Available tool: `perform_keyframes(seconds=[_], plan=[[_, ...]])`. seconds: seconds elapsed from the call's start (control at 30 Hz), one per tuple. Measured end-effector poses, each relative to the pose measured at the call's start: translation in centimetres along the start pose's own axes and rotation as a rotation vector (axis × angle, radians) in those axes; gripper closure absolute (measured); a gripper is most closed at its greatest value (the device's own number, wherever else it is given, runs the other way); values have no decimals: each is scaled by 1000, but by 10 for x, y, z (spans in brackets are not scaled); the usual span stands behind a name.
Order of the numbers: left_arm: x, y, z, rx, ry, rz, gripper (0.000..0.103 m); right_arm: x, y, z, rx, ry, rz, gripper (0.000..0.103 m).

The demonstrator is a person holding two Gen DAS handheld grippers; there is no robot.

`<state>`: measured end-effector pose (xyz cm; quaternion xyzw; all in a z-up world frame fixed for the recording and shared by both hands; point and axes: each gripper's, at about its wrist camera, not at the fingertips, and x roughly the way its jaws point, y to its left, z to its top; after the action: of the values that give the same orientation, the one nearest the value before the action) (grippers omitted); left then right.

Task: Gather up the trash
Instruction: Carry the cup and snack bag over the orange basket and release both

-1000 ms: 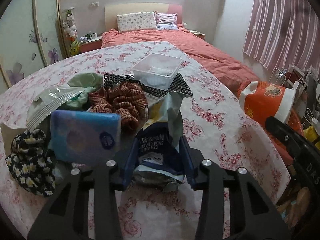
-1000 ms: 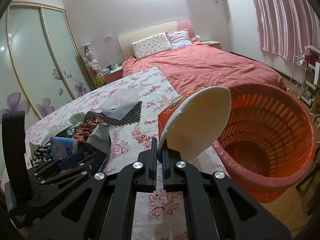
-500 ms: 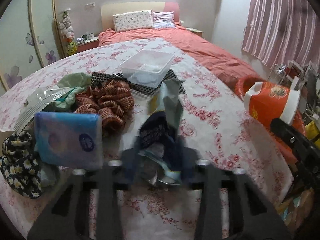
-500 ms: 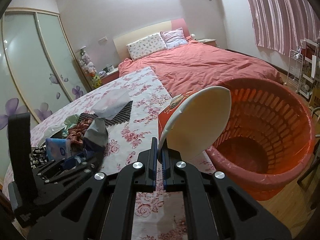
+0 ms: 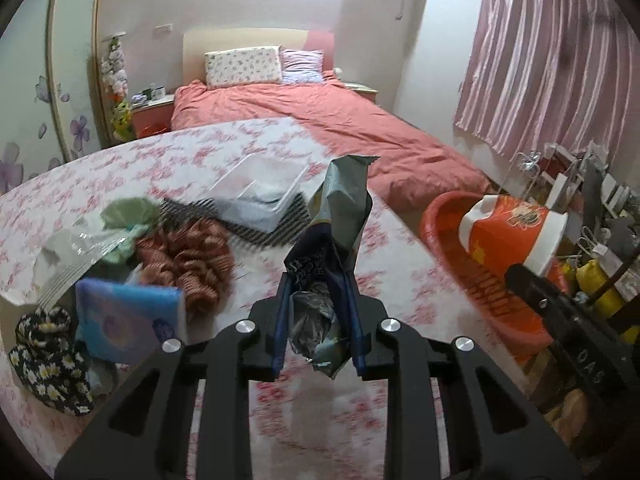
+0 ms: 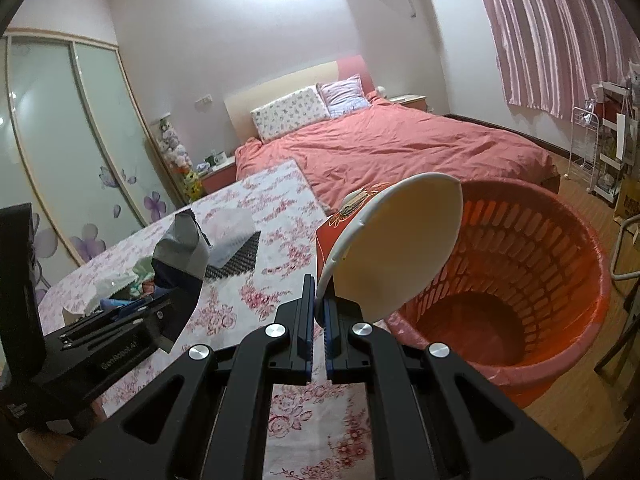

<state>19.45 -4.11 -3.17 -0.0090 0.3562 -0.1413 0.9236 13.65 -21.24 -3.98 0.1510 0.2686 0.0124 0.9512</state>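
A crumpled dark blue and silver snack bag (image 5: 344, 200) stands upright between the pads of my left gripper (image 5: 316, 280). Those jaws are closing and press on the bag's lower part, holding it above the floral tablecloth (image 5: 260, 144). My right gripper (image 6: 318, 292) is shut on the rim of a red paper noodle cup (image 6: 396, 248), white inside, tilted at the near rim of the orange laundry-style basket (image 6: 540, 256). In the left wrist view the cup (image 5: 508, 232) hangs over the basket (image 5: 440, 220) beside the table. The right wrist view shows the bag (image 6: 182, 248) at its left.
On the table's left lie a blue tissue pack (image 5: 128, 320), a rust scrunchie (image 5: 188, 256), a black daisy scrunchie (image 5: 48, 352), a green cloth (image 5: 128, 212) and a clear wrapper (image 5: 68, 256). A clear plastic box (image 5: 260, 192) sits on a black mat. A red bed (image 5: 320, 120) lies behind.
My left gripper has narrowed onto the snack bag and risen with it off the table. The right gripper has carried the cup a little further toward the basket.
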Motion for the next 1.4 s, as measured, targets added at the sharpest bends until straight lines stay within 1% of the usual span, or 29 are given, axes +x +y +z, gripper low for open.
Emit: perform_keyframes(seconds=[0.23, 0.4, 0.53, 0.77, 1.1, 1.2, 1.23, 1.27, 1.3, 1.4], plan=[[-1, -33, 16, 23, -5, -105, 78, -14, -20, 12, 29, -43, -21, 99], [5, -66, 26, 59, -12, -179, 78, -20, -41, 18, 57, -73, -55, 99], [14, -90, 31, 89, -14, -225, 78, -20, -58, 22, 87, -81, -74, 99], [38, -117, 39, 121, 4, -275, 78, -19, -83, 26, 133, -91, -101, 99], [64, -140, 40, 148, 39, -330, 78, -11, -98, 30, 161, -93, -116, 99], [76, -145, 40, 162, 62, -337, 74, -9, -102, 33, 168, -87, -106, 99], [79, -146, 39, 161, 71, -335, 71, -8, -104, 33, 178, -83, -97, 98], [84, -146, 38, 155, 84, -331, 68, -8, -107, 33, 190, -79, -91, 96], [88, -145, 37, 149, 95, -329, 67, -7, -112, 34, 204, -74, -87, 88], [97, -143, 35, 143, 116, -324, 63, -4, -122, 33, 245, -66, -76, 75]])
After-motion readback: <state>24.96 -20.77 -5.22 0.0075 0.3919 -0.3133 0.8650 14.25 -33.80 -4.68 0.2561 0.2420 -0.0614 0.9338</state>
